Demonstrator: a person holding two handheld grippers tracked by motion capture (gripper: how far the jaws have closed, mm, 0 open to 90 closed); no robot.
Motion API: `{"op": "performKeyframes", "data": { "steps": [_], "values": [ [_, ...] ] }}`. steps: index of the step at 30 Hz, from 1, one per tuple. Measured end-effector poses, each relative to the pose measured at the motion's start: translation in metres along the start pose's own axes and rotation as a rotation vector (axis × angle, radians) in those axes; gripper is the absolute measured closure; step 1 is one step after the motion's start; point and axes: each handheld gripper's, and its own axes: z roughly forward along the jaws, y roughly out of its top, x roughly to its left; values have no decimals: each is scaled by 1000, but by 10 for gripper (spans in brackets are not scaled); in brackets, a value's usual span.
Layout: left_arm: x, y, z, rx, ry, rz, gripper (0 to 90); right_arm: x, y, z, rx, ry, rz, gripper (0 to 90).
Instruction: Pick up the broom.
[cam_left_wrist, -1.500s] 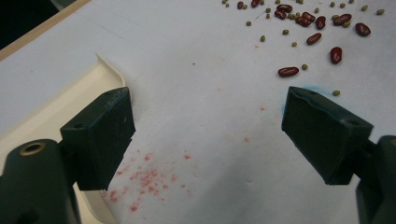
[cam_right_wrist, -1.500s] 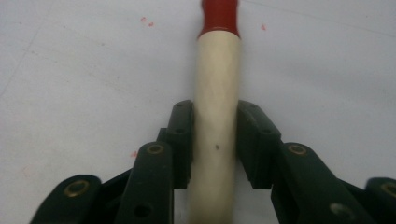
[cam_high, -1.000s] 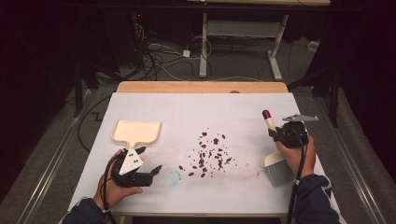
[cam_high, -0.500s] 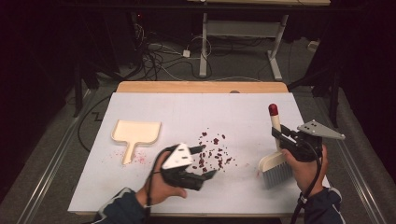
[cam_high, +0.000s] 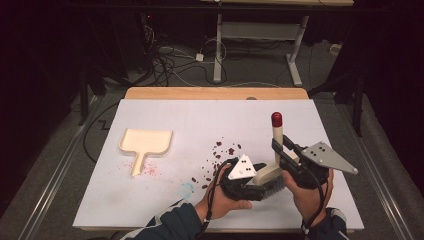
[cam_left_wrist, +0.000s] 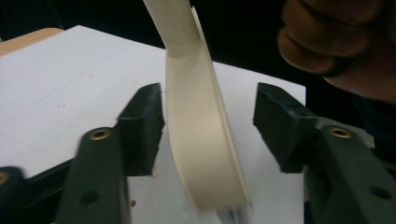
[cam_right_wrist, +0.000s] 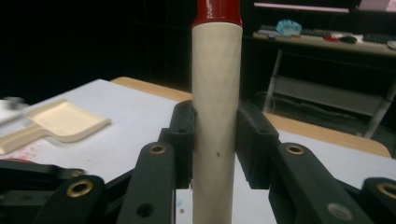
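Note:
A hand brush with a cream handle and a red tip stands upright over the table's right front part. My right gripper is shut on its handle; in the right gripper view both pads press the cream handle below the red cap. My left gripper has come beside it, and its jaws straddle the cream brush head. These jaws have just been closing; gaps still show on both sides of the head. Dark red crumbs lie scattered mid-table.
A cream dustpan lies flat on the left of the white table sheet, handle toward me, with a pink stain beside it. A wooden strip runs along the table's far edge. Cables and desk legs lie on the floor behind.
My left gripper has crossed from beside the dustpan to the brush head at the right, and its jaws have narrowed. My right gripper has lifted the brush and shifted it slightly left.

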Motion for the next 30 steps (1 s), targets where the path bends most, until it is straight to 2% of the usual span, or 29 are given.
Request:
{"op": "performKeyframes", "data": {
  "steps": [1,2,3,7,10,12,13,17,18,19,20,23,25,27,28,30],
  "values": [
    [0,0,0,0,0,0,470,5,1,-1,-6,10,-6,704],
    [3,-1,-3,-32,-14,-17,521,9,2,-3,-20,19,1,704],
    [3,-1,-3,-32,-16,-18,570,12,3,-5,-26,32,-4,703],
    [5,1,-10,-12,17,18,613,17,7,-11,-33,43,-12,702],
    [12,3,-17,0,25,14,641,14,9,-14,-40,57,13,698],
    [17,4,-22,12,14,36,653,12,11,-16,-42,85,14,692],
    [19,4,-27,26,16,61,653,11,11,-16,-44,101,21,690],
    [23,4,-39,60,-7,102,654,8,13,-17,-30,183,-6,632],
    [24,3,-43,73,-14,107,654,7,13,-17,-20,201,-26,619],
    [27,1,-47,83,-22,114,654,5,14,-18,-12,239,-41,595],
    [29,0,-51,90,-27,120,654,0,15,-19,2,300,-66,558],
    [37,-3,-62,87,-44,118,654,-8,13,-17,95,424,-147,508],
    [39,-3,-69,93,-63,136,654,-11,7,-15,133,440,-205,479],
    [38,-3,-74,97,-93,155,654,-11,0,-8,191,489,-250,465],
    [37,-4,-76,107,-112,166,654,-10,-4,-4,212,498,-266,442],
    [33,-6,-79,135,-139,199,654,-6,-10,3,231,532,-298,439]
  ]
}}
